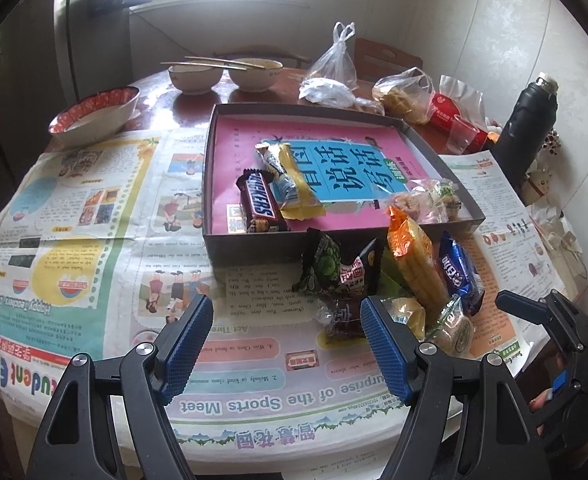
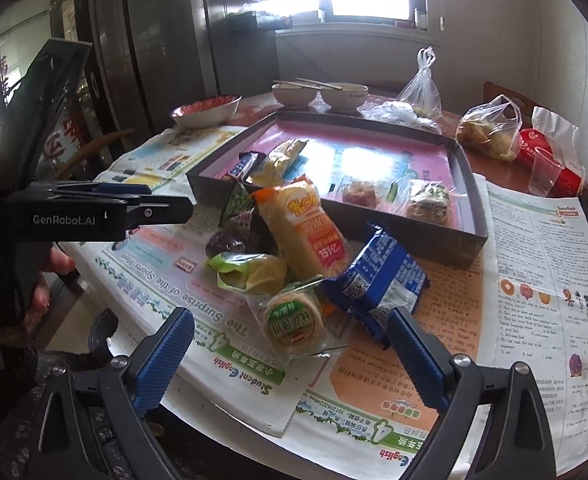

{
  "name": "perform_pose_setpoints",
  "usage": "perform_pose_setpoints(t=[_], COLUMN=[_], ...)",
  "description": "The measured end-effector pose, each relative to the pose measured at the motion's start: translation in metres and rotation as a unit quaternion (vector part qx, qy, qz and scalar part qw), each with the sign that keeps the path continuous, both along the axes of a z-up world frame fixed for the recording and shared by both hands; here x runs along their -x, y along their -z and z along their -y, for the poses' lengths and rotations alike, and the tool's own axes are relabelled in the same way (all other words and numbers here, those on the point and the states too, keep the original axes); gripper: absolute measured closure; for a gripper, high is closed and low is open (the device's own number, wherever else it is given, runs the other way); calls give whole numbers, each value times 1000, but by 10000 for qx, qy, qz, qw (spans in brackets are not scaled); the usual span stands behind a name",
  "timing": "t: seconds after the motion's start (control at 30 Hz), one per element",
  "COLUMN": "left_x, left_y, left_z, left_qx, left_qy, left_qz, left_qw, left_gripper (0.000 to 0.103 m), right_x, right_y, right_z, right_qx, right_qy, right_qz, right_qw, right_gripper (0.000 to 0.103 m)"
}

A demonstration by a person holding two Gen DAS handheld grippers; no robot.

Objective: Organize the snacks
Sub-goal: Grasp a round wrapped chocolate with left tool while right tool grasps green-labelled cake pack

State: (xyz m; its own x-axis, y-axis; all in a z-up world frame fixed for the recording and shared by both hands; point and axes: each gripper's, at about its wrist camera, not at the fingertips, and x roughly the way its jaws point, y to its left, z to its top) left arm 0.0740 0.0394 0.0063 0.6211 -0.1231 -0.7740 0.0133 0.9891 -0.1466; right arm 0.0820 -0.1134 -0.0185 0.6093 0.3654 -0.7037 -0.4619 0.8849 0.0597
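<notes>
Hovering over the newspaper-covered surface [image 1: 94,240], the left gripper [image 1: 286,344] has its blue pads spread wide with nothing between them, its right finger just beside a dark red candy [image 1: 340,318] at the near-left edge of the snack pile. The right gripper [image 2: 290,354] is likewise wide open and empty, pointing down at a round green-labelled cake in clear wrap [image 2: 294,322] that lies nearest to it. Loose snacks sit heaped on the newspaper just in front of the shallow dark box [image 1: 250,246]: an orange cracker pack [image 2: 314,228] leans up against the box's near wall, a blue wrapper [image 2: 378,280] lies to its right, a yellow-green pastry [image 2: 250,274] to its left, and a green-and-black packet [image 1: 324,262] stands at the pile's far left. Inside the box (its floor is a pink printed sheet) a Snickers bar [image 1: 260,206] and a yellow-wrapped bar [image 1: 290,182] lie at the near left, touching each other, while clear-wrapped pastries [image 1: 426,198] rest in the near right corner. Beyond the box stand a red-rimmed bowl [image 1: 94,114], two pale bowls with chopsticks [image 1: 226,74] and some plastic bags [image 1: 334,68]; a black flask [image 1: 528,120] stands at the far right.
</notes>
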Motion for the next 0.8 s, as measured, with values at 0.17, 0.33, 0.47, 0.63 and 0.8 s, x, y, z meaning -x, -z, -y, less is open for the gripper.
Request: perform_pose_setpoints(t=[0.17, 0.33, 0.47, 0.63, 0.8], left_x=[-6, -10, -13, -17, -20], left_y=[12, 20, 24, 26, 26], left_z=[8, 14, 21, 27, 28], left_qx=[-30, -65, -92, -161, -132], left_qy=[121, 177, 259, 273, 281], left_qz=[-156, -252, -284, -274, -254], left_qw=[9998, 9995, 9992, 9991, 9992], left_gripper=[26, 26, 26, 26, 26], right_x=[-2, -5, -7, -7, -8], right_y=[8, 15, 17, 19, 20], right_z=[-7, -11, -11, -14, -16], right_qx=[106, 186, 164, 207, 221], right_qy=[-128, -183, -212, -243, -288], right_qz=[-33, -62, -126, -116, -133], right_qw=[9999, 9996, 9996, 9994, 9993], right_gripper=[26, 43, 50, 55, 58])
